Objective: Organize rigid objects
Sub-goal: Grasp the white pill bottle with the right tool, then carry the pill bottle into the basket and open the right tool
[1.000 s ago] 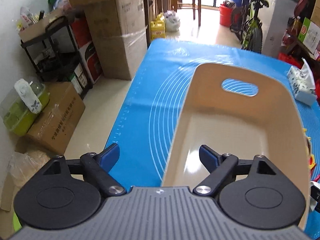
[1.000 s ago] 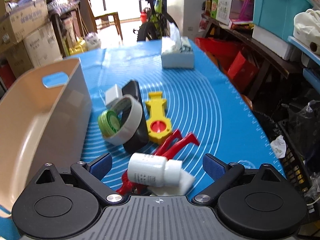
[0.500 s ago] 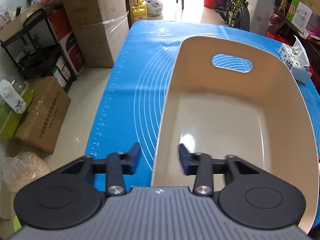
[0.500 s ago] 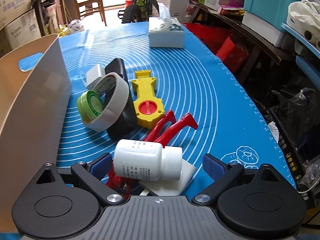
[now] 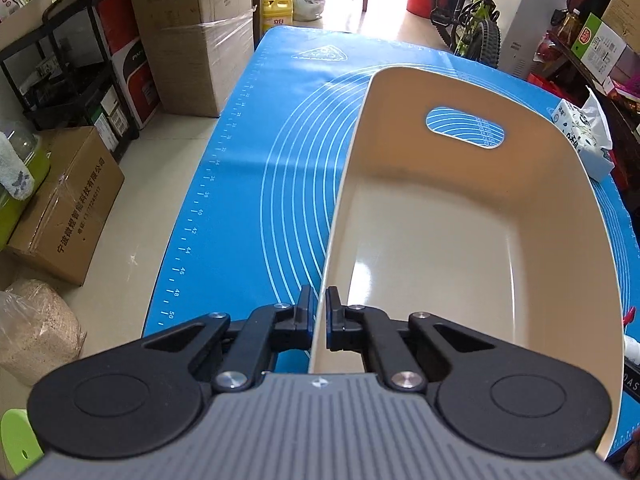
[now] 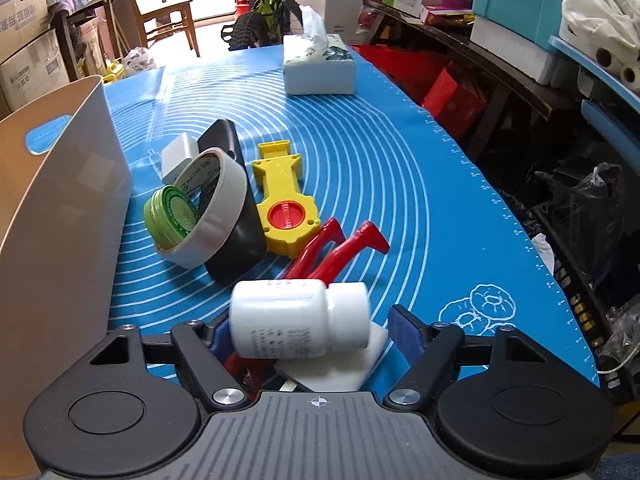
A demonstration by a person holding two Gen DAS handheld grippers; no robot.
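In the left wrist view, my left gripper (image 5: 318, 318) was clamped tight on the near wall of the beige bin (image 5: 592, 240), one pad outside and one inside, so I judged this hand's job was simply to steady the bin on the blue mat (image 5: 256, 184) while the other hand loaded it. The bin was empty as far as I could see, with only its bare glossy floor and the handle slot in the far wall showing. In the right wrist view, my right gripper (image 6: 310, 334) was closing around the white pill bottle (image 6: 298, 318), which lay on its side between the pads; the left pad looked to be at the bottle's base, but the right pad had not reached the cap, so I had no grip yet. The bottle rested on a white pad and the red pliers (image 6: 340, 246), just beside the yellow tool (image 6: 284, 204), the roll of tape (image 6: 212, 208), the green tin (image 6: 172, 212) and a black case (image 6: 240, 236). Picking up the first item seemed the step in hand; next I would need to finish closing, lift clear of the pliers, and carry the bottle left over the bin's wall.
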